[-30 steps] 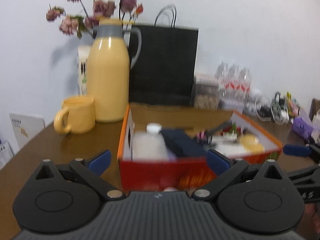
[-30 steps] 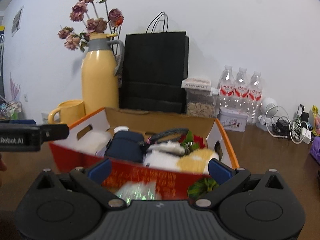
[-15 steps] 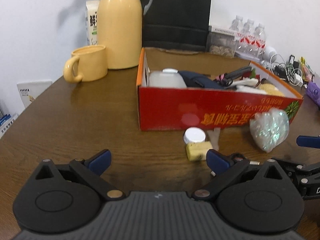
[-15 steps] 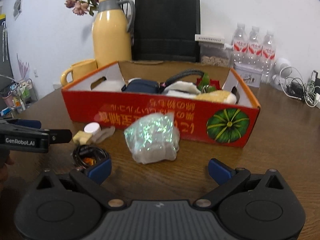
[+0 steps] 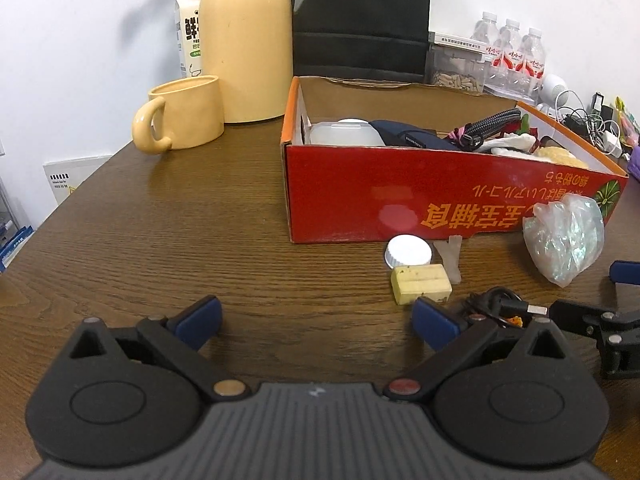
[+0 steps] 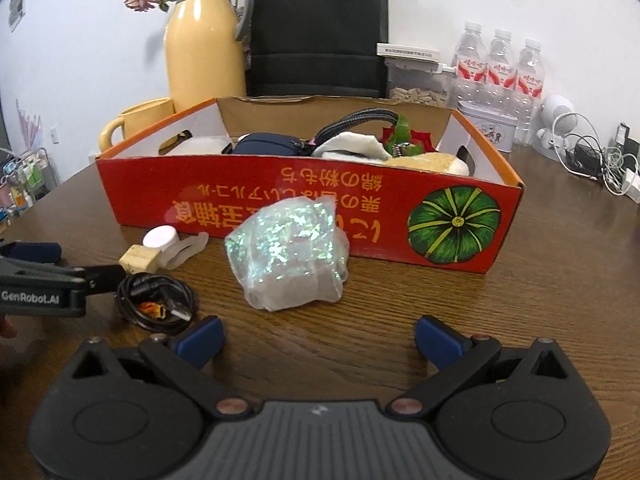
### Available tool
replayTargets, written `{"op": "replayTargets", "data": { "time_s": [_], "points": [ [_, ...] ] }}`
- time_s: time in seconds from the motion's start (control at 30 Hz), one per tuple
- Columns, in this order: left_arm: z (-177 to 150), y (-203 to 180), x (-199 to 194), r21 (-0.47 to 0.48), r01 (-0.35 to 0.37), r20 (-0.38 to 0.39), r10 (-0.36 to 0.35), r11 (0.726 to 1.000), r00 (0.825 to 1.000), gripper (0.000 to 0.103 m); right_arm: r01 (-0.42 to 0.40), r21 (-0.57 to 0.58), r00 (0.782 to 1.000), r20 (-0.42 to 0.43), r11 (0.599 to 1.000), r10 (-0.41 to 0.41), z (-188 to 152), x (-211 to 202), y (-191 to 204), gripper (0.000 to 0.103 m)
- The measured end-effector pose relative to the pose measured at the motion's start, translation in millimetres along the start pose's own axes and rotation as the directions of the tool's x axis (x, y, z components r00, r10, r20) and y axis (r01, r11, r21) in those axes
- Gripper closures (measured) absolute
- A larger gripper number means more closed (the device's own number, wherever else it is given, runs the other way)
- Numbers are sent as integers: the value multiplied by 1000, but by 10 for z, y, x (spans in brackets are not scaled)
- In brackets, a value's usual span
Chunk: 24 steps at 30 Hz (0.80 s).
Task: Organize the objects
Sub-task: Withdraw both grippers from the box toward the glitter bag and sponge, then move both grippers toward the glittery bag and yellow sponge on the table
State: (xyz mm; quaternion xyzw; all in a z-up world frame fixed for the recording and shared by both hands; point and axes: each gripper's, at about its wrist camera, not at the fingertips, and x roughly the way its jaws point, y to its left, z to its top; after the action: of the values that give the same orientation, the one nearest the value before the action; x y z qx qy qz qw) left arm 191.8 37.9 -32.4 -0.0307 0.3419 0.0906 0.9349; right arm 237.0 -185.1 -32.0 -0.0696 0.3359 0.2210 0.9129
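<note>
A red cardboard box (image 5: 400,184) (image 6: 248,204) holds a white container, a navy pouch and other items. In front of it on the table lie a white cap (image 5: 408,251) (image 6: 160,237), a yellow block (image 5: 421,289) (image 6: 138,259), a clear plastic piece (image 5: 451,256), a coiled black cable (image 5: 500,304) (image 6: 154,298) and a shiny plastic bag (image 5: 564,236) (image 6: 288,256). My left gripper (image 5: 316,322) is open and empty, low over the table, left of the cable. My right gripper (image 6: 318,338) is open and empty, just short of the bag.
A yellow mug (image 5: 180,114) and a yellow thermos (image 5: 246,40) stand behind the box on the left. A black paper bag (image 6: 320,32), water bottles (image 6: 500,64) and tangled cables (image 6: 600,164) are at the back. The table edge (image 5: 48,220) curves on the left.
Both grippers have dropped and pulled back from above the box to low over the table in front of it. The loose items in front of the box have come into view.
</note>
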Motion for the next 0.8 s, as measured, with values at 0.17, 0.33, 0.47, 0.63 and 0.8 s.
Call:
{"op": "replayTargets", "data": {
  "time_s": [0.17,0.33,0.47,0.63,0.8],
  "points": [
    [10,-5,10,-2,0,0,0,1000,1000,0,29,24,1000,-1,999,-29,37,41,11,0],
    [12,-5,11,-2,0,0,0,1000,1000,0,22,21,1000,1,1000,-22,91,106,51,0],
    [9,1,10,-2,0,0,0,1000,1000,0,11,66,1000,19,998,-13,126,131,28,0],
    [10,-1,10,-2,0,0,0,1000,1000,0,-11,110,999,40,994,6,122,105,-42,0],
    [9,0,9,-2,0,0,0,1000,1000,0,-22,89,999,37,996,19,129,112,-23,0]
  ]
}}
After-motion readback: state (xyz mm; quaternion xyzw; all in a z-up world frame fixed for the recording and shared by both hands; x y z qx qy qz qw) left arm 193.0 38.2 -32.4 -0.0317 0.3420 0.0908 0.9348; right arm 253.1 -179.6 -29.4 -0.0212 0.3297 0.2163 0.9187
